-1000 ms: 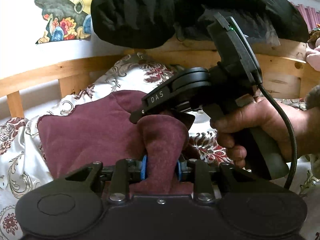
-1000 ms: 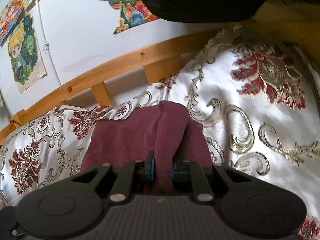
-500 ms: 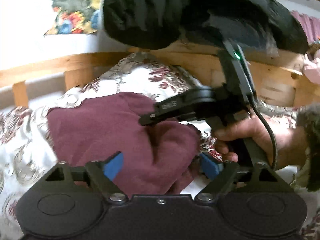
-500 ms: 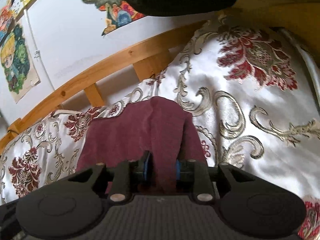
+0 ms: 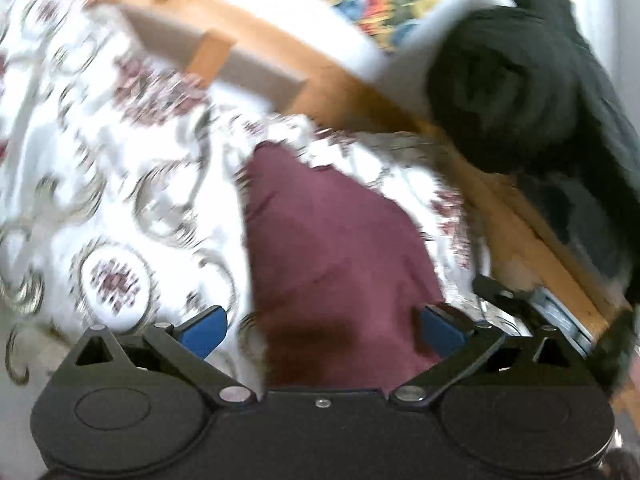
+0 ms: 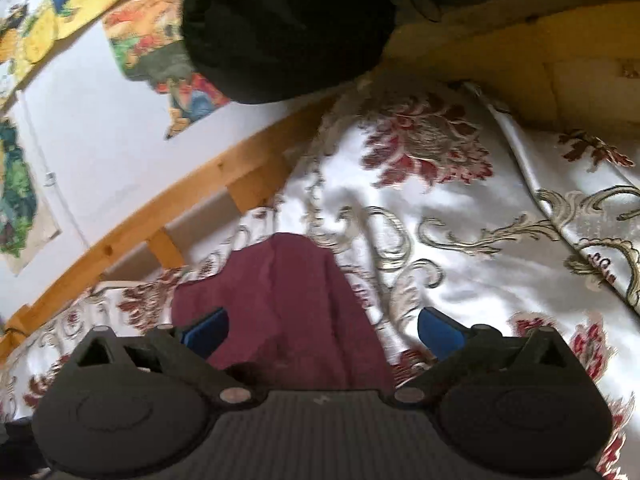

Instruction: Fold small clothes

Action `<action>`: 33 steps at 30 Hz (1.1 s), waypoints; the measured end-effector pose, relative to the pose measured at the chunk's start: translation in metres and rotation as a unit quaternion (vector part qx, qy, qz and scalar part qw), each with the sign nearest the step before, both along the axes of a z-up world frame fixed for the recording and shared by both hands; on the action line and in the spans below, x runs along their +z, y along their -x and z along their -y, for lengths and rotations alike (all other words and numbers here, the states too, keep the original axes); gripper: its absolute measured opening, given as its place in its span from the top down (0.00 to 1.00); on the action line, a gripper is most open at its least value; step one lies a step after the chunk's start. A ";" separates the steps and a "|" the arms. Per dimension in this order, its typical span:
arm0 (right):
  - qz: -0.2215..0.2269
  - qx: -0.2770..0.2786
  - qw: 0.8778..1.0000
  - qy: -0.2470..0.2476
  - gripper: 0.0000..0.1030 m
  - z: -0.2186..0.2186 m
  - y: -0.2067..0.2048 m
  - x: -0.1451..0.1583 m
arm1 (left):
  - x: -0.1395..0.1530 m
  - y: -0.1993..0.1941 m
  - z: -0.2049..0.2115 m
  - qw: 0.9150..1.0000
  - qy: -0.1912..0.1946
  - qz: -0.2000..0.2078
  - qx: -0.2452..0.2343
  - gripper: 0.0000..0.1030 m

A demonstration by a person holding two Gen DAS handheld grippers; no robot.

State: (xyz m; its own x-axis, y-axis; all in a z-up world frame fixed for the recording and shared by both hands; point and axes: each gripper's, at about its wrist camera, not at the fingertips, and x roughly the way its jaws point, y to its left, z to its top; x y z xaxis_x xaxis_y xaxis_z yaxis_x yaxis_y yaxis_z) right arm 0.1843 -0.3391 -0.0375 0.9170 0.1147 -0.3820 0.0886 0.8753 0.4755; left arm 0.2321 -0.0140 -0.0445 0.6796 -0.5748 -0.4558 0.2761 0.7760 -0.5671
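Matt maroon cloth, glossy bedspread

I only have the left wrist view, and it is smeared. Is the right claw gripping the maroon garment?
Observer: No. The right claw is opening; its blue pads stand clear of the maroon garment, which lies between them.
Reviewer: Is the garment lifted there?
Observer: It appears to lie flat on the floral bedspread, with a lengthwise crease.
Reviewer: What is beyond it?
Observer: A green cartoon poster hangs on the wall above the wooden rail.
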 end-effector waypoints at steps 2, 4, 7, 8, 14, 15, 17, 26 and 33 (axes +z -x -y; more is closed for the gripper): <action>-0.010 0.020 1.000 0.009 0.00 -0.009 -0.001 -0.002 | -0.009 -0.005 -0.003 1.000 0.013 -0.023 0.004 0.01; -0.026 0.031 0.999 0.014 0.00 -0.017 -0.003 -0.007 | -0.016 -0.008 -0.004 0.999 0.017 -0.042 0.003 0.01; -0.049 0.032 0.998 0.027 0.00 -0.025 -0.003 -0.018 | -0.025 -0.013 -0.001 0.999 0.011 -0.052 -0.007 0.01; -0.056 0.028 0.998 0.031 0.00 -0.026 -0.002 -0.022 | -0.027 -0.013 0.001 0.998 0.004 -0.054 -0.011 0.01; -0.091 0.006 0.996 0.016 0.01 -0.020 0.012 -0.052 | -0.043 -0.015 0.010 0.997 -0.006 -0.066 -0.028 0.01; -0.087 0.008 0.996 0.023 0.01 -0.020 0.016 -0.055 | -0.045 -0.014 0.012 0.998 -0.008 -0.061 -0.031 0.01; -0.089 0.012 0.995 0.033 0.01 -0.021 0.018 -0.055 | -0.048 -0.012 0.014 0.998 -0.015 -0.046 -0.035 0.01; -0.087 0.015 0.995 0.055 0.01 -0.026 0.019 -0.059 | -0.055 -0.006 0.024 0.998 -0.042 0.002 -0.042 0.01; -0.079 -0.006 0.996 0.027 0.00 -0.016 0.023 -0.050 | -0.056 -0.008 0.023 0.998 -0.037 -0.002 -0.043 0.01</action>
State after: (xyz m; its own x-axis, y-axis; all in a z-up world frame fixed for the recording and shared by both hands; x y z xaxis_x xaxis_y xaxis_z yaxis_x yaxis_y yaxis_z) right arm 0.1608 -0.3230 -0.0875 0.8459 0.0798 -0.5273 0.1695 0.8973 0.4077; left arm 0.2399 -0.0366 -0.1003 0.6275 -0.5950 -0.5021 0.3407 0.7897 -0.5101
